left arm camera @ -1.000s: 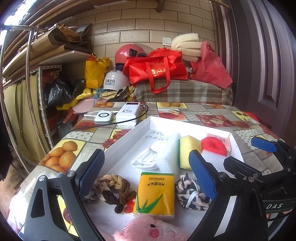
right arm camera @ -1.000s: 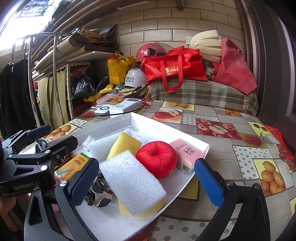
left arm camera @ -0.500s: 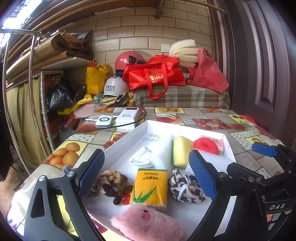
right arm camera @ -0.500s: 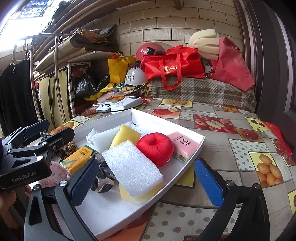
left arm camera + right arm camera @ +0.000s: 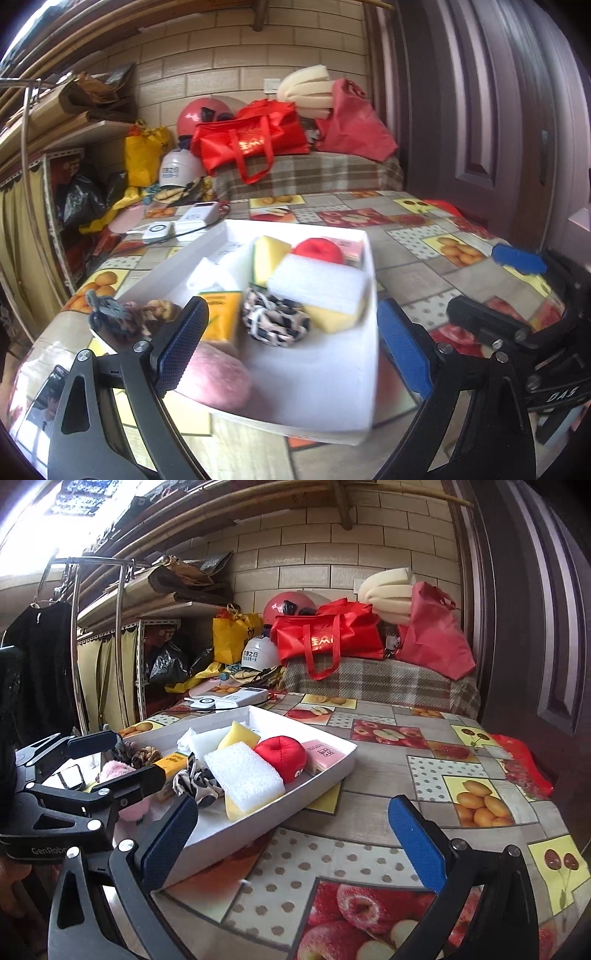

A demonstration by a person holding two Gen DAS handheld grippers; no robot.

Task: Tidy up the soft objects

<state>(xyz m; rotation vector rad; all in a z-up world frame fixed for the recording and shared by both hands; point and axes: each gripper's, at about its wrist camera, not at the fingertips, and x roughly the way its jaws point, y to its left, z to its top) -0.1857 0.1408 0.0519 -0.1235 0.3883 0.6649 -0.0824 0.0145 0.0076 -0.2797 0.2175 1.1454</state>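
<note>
A white tray point(image 5: 314, 384) point(image 5: 295, 801) lies on the fruit-print table. It holds a white foam sponge point(image 5: 317, 282) point(image 5: 243, 775), a red plush apple point(image 5: 319, 249) point(image 5: 282, 755), a yellow sponge point(image 5: 269, 254), a leopard scrunchie point(image 5: 273, 321) point(image 5: 197, 779), a yellow tissue pack point(image 5: 221, 314), a pink plush point(image 5: 214, 376) point(image 5: 114, 770) and a brown braided scrunchie point(image 5: 159, 310). My left gripper point(image 5: 291, 343) is open before the tray's near end, holding nothing. My right gripper point(image 5: 293, 834) is open over the tablecloth to the tray's right, also holding nothing.
A power bank point(image 5: 195, 218) and a small white device lie beyond the tray. Red bags point(image 5: 325, 638), helmets and foam sit on a plaid-covered surface at the back. A shelf rack and a hanging black garment point(image 5: 37, 664) stand left, a dark door right.
Both grippers have drawn back from the tray toward the table's near side, so the tray looks farther off. Both stayed open and the objects have not moved.
</note>
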